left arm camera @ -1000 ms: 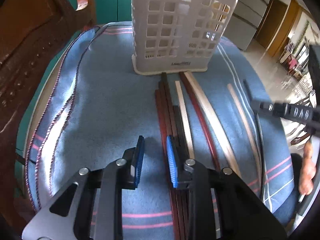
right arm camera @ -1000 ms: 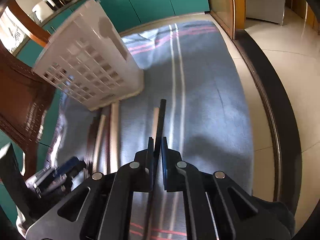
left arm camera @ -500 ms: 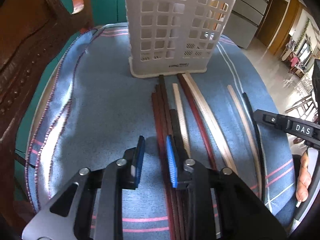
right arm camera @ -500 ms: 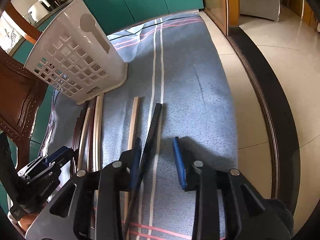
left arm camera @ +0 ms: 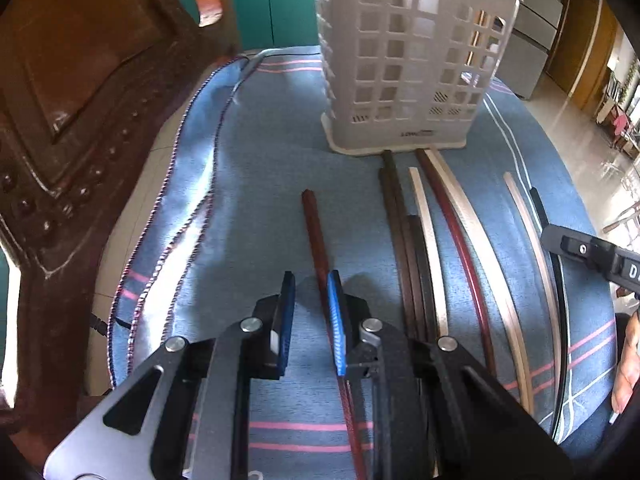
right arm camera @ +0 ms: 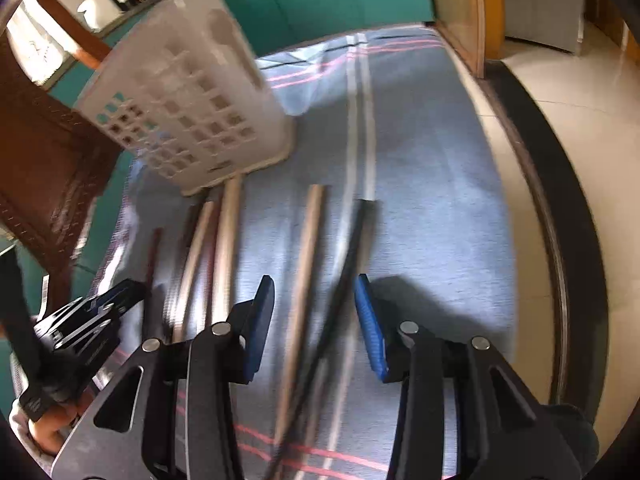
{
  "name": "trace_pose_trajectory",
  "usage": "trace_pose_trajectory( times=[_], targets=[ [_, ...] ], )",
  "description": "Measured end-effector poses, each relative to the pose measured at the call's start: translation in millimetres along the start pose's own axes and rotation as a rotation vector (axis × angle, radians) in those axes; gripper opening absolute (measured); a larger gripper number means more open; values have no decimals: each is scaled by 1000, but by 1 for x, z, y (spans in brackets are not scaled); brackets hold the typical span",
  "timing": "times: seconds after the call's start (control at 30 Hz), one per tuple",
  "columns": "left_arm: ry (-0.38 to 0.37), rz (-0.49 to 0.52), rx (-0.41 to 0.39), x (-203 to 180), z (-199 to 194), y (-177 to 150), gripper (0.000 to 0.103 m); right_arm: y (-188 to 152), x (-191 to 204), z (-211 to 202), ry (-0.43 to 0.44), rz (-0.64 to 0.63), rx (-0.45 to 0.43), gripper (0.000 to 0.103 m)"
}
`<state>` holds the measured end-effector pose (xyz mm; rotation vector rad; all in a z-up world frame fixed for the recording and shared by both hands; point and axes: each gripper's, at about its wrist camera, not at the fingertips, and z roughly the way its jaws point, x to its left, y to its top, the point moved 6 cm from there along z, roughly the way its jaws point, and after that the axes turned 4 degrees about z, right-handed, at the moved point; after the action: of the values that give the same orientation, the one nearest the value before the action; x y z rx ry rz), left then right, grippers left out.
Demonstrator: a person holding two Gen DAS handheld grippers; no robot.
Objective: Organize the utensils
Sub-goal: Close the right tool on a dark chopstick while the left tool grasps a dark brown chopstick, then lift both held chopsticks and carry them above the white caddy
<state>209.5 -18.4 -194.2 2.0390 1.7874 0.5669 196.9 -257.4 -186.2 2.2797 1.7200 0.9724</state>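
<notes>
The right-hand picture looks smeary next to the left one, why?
Right wrist view: motion blur streaks the white basket and the chopsticks; the right gripper itself stays sharp. Left wrist view: crisp, with daylight glare on the cloth's edge. Both bend straight lines, being fisheye.

basket [left arm camera: 404, 80]: on cloth [left arm camera: 260, 168], far end
chopsticks [left arm camera: 430, 240]: row before basket
lone chopstick [left arm camera: 316, 232]: left of row

A pale grey lattice basket [left arm camera: 404, 76] stands on a blue cloth [left arm camera: 260, 184] striped pink and white.
</notes>
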Motion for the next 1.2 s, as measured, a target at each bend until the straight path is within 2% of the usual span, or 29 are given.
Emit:
trace_pose_trajectory(
  times=[0.03,0.1,0.27,0.4,0.5,0.6,0.8,0.87,0.9,0.93,1.0,1.1,1.2],
  targets=[
    [-7,-7,-2,2,-1,1,18,1,1,-2,0,-3,-9,42],
    [-28,-18,-11,2,-2,4,25,3,-2,-5,-4,6,-23,43],
    [-30,-27,6,1,10,11,26,7,-19,-13,-39,54,-50,43],
    [-30,-50,23,0,21,15,28,11,-34,-9,-111,70,-42,43],
    [-31,-53,22,-2,20,13,35,17,-32,-3,-138,48,-32,43],
    [-22,-51,19,-3,22,15,37,22,-22,2,-144,15,-22,43],
    [-3,-80,17,0,29,27,38,27,-5,20,-306,-98,-12,42],
    [5,-81,12,-2,31,29,35,27,-3,22,-340,-121,-22,35],
    [4,-81,7,-4,30,28,30,27,-1,22,-331,-131,-25,21],
    [4,-82,1,-4,30,28,26,27,1,21,-311,-129,-20,13],
    [-1,-85,-1,-5,29,27,8,28,1,21,-291,-123,-16,9],
    [-32,-99,2,-6,25,25,7,29,3,18,-230,-110,-13,7],
    [-36,-87,-57,-9,0,28,7,32,11,-1,-170,-105,-44,7]
  ],
)
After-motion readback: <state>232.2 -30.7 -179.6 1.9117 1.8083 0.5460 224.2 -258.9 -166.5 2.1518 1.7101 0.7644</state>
